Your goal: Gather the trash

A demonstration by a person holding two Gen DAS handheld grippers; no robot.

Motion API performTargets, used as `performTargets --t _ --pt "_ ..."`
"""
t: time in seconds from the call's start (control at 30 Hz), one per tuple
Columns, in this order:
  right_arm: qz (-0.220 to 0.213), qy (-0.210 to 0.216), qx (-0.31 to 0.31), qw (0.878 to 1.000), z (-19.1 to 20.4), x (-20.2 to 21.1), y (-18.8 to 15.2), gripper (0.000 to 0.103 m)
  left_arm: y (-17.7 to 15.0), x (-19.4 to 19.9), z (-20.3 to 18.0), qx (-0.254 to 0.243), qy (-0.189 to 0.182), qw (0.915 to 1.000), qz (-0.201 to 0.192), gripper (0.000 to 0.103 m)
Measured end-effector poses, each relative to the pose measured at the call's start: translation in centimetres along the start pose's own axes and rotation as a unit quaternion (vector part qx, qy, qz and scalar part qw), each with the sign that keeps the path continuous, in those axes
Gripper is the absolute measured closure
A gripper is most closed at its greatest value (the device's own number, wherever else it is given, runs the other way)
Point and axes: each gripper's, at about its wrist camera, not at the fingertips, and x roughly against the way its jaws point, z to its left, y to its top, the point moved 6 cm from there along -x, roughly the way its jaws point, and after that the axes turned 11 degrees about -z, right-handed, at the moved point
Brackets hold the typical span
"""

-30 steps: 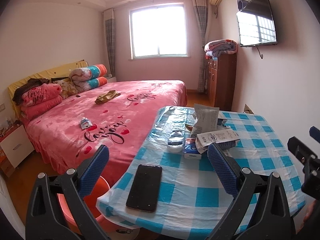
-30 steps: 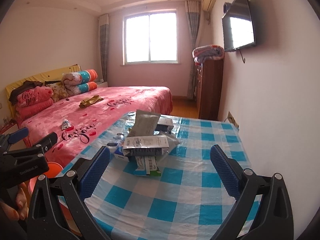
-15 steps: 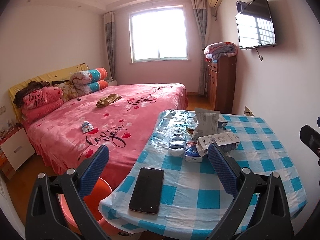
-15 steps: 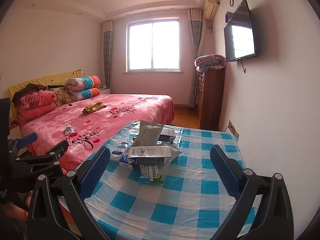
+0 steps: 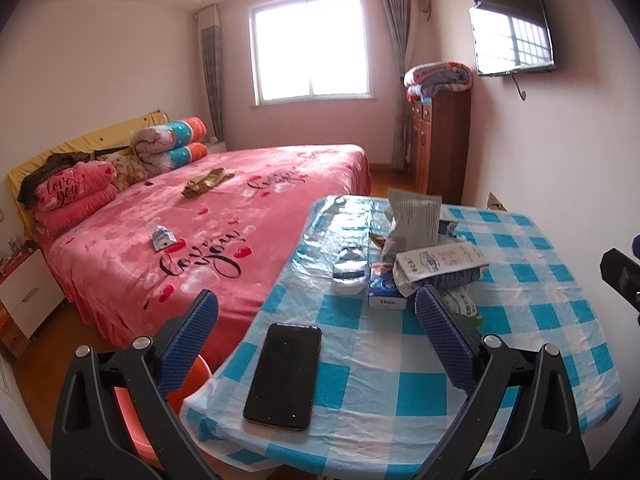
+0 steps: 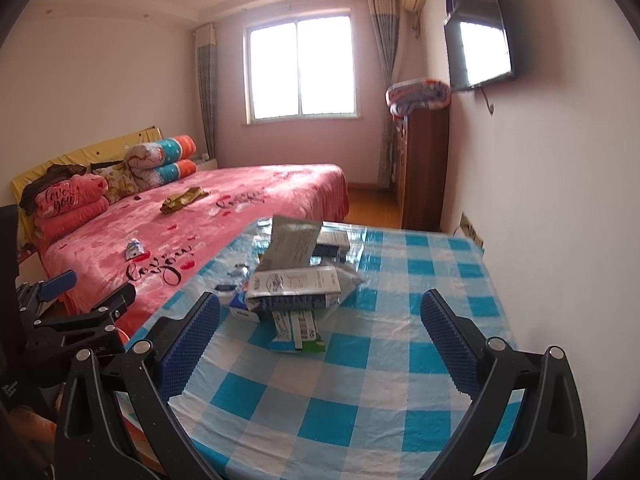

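Both claws, left claw (image 5: 316, 338) and right claw (image 6: 320, 336), gape wide and empty; best approach the wrapper pile (image 6: 298, 284) low along the worktop (image 6: 400, 360), avoiding the phone (image 5: 284, 376).

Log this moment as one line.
left gripper: open, empty | right gripper: open, empty | trash pile: on table, untouched | phone: near table edge | stage: approach

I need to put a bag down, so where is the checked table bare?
Bare: the blue-and-white checked tablecloth between the trash pile and the wall, and its near right part. Crowded: the middle, plus the black phone near the left edge.
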Motion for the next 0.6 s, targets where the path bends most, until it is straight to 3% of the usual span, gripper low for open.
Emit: performTargets --t 0.3,0.47,0.6 --pt "0.102 0.013 -0.056 0.993 -2.9 -6.7 -5.2 0.004 -1.8 -4.9 -0.6 -0.010 -0.068 0.9966 0.045 0.004" --pt "0.149 0.054 -0.119 0.980 -3.8 -9.9 -7.2 0.004 -1.3 -7.5 -1.2 -0.010 -0.118 0.9913 0.057 0.004" --pt "0.177 0.080 -0.134 0.972 -3.3 -12.0 -8.5 0.004 -0.9 -10.5 -1.2 0.004 -0.154 0.9851 0.076 0.004"
